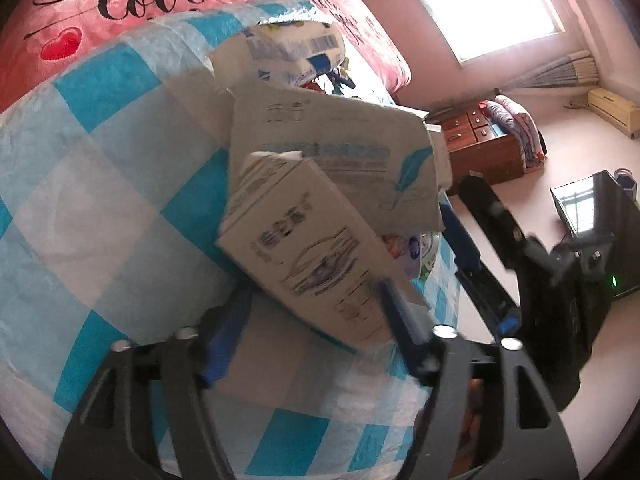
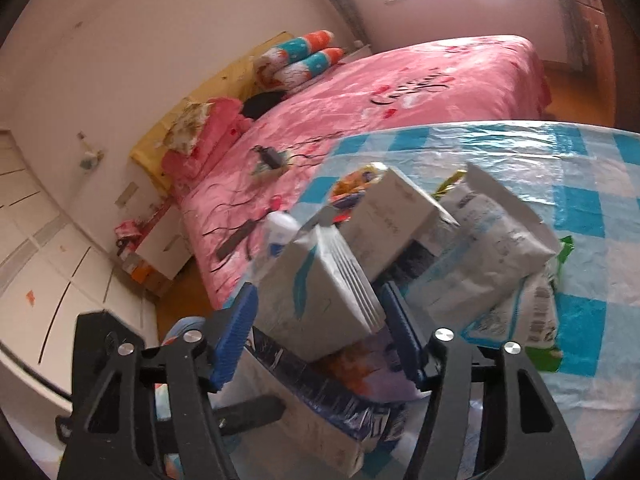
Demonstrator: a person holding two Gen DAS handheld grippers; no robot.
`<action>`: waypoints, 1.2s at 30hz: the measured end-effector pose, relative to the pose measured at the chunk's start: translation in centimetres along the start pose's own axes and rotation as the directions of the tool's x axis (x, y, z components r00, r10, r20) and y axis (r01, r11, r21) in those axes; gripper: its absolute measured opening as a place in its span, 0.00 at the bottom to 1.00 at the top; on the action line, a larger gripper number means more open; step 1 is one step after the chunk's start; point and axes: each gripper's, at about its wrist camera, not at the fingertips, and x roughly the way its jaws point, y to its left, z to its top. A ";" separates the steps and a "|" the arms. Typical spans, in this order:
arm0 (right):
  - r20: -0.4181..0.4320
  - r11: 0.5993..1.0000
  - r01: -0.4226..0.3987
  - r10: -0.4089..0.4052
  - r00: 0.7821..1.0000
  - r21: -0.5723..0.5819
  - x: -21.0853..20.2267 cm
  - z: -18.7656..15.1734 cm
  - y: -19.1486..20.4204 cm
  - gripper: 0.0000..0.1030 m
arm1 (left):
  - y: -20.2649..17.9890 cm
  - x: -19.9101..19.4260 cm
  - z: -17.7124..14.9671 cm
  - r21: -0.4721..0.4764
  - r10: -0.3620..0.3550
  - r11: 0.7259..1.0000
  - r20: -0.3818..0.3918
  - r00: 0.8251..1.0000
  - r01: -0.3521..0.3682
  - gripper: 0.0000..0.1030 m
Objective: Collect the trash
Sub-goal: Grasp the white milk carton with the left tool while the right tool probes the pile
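Jaws of left gripper (image 1: 312, 320) part-open, straddling white carton (image 1: 316, 256); grip uncertain. Right gripper (image 2: 320, 332) likewise around feather-printed box (image 2: 320, 296).

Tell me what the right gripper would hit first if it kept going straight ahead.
Most likely the white box with the teal feather print, which already sits between the right gripper fingers atop the trash pile. Whether the pads touch it is unclear.

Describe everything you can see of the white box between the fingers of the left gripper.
The white box looks like thin cardboard, long and rectangular, printed with grey text and a line drawing. It lies tilted on a pile of other packages over the blue-and-white checked sheet. A larger flat carton with a blue feather mark sits behind it. The blue fingers of the left gripper flank its near end; contact is unclear.
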 end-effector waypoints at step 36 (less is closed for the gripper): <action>-0.082 0.866 0.499 -0.499 0.863 -0.019 -2.5 -9.5 -3.6 0.91 | 0.3 -1.3 0.2 0.157 0.088 0.984 0.008 0.996 -0.088 0.60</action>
